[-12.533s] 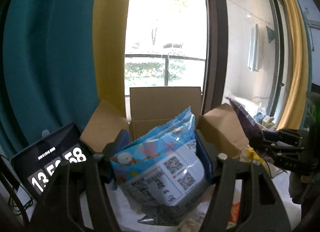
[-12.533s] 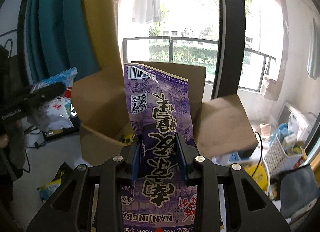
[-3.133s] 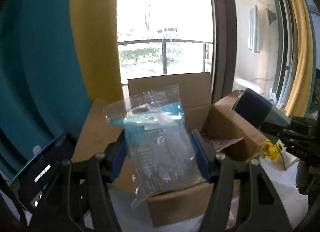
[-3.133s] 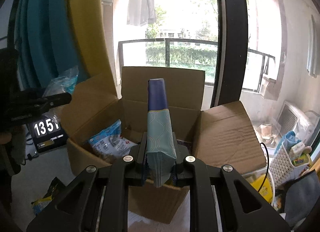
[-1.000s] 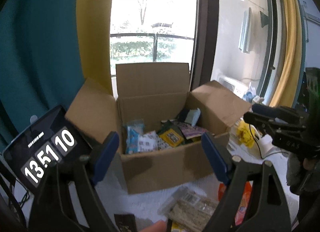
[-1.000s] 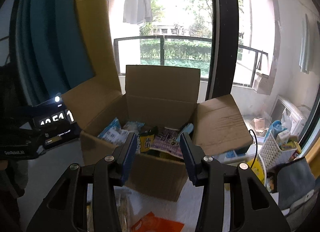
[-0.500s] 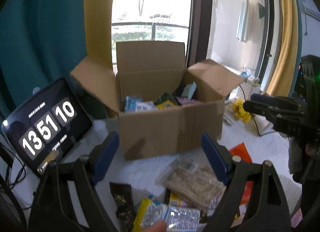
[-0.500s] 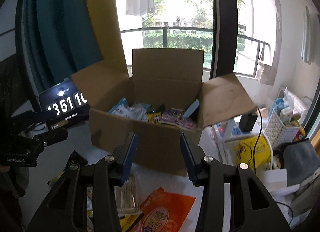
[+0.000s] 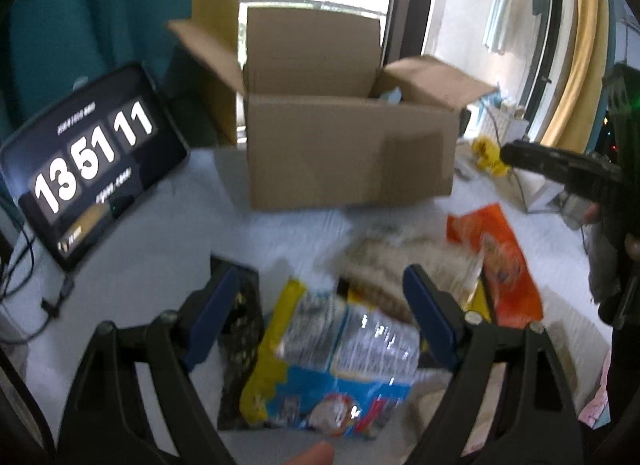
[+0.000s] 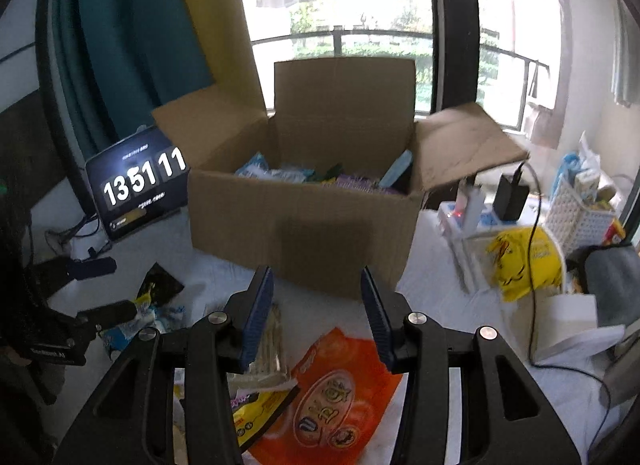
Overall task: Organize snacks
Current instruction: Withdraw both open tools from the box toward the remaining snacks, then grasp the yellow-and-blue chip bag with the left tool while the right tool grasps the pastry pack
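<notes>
both grippers have dropped from box height toward the loose snacks on the white table (image 9: 168, 233) since a second ago, and the cardboard box (image 9: 348, 153) now stands beyond them rather than below. left gripper (image 9: 324, 305) is spread wide with nothing between its blue pads; a blue and yellow snack bag (image 9: 332, 369) lies on the table directly under and between its fingers, a black packet (image 9: 240, 329) lies by the left finger, and a clear pack of brownish sticks (image 9: 392, 273) lies just ahead. right gripper (image 10: 316, 313) has just been opening its jaws and holds nothing; an orange snack bag (image 10: 336, 397) lies on the table beneath the gap, with the clear pack (image 10: 268, 349) under its left finger. inside the box sit snacks already put away (image 10: 320, 177). a tablet clock (image 9: 88, 161) leans to the box's left.
</notes>
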{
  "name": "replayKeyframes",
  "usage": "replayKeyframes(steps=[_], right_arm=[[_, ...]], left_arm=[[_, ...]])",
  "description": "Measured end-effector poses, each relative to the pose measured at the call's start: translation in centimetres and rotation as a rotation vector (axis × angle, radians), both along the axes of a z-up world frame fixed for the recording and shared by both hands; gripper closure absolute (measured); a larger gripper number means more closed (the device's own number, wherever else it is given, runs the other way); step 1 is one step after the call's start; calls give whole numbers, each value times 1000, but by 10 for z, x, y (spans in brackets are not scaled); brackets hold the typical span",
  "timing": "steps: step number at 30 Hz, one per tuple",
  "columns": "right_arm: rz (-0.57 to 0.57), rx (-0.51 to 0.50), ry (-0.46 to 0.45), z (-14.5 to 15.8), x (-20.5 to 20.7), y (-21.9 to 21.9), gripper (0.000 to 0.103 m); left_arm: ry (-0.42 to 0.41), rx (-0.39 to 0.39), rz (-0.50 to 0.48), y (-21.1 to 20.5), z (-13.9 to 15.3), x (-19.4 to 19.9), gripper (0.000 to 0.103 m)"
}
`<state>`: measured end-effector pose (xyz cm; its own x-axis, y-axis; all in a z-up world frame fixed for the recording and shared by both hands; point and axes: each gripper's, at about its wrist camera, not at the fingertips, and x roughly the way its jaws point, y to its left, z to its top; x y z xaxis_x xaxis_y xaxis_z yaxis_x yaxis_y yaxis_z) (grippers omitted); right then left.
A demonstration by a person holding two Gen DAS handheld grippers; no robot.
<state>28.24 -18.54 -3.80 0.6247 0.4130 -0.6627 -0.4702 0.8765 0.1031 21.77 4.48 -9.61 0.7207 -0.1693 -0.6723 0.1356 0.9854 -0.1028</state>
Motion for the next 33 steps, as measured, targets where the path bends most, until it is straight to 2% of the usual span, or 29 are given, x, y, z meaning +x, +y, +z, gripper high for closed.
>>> replayKeyframes(steps=[3,8,12,16,19,22,27,29,31,33], right_arm=[[17,7,27,-11,0,4,40],[46,14,81,-27,5,12,36],[87,11,141,-43,10,22,33],[135,-18,196,-60,11,35,32],[174,-41,227,-71,10,44,31],[201,-65,261,-82,11,52,31],[230,-47,287,-91,12,60,30],[223,-30,291,-94,12,61,30],[222,-27,271,-94,9,63,32],[219,-41,240,-92,5,63,41]], left_arm=[[40,-6,5,3,-16,-7,18],[71,-31,-15,-1,-29,-20,18],[54,31,-53,-13,-34,-25,17],[91,54,-63,-19,-42,-22,17],[124,28,-79,-19,-51,-18,14],[160,-50,-80,-11,-58,-12,12],[181,-120,-90,-8,-67,-8,12],[184,-134,-93,-7,-66,-8,13],[171,-113,-100,-10,-65,-10,16],[164,-107,-114,-12,-63,-13,24]])
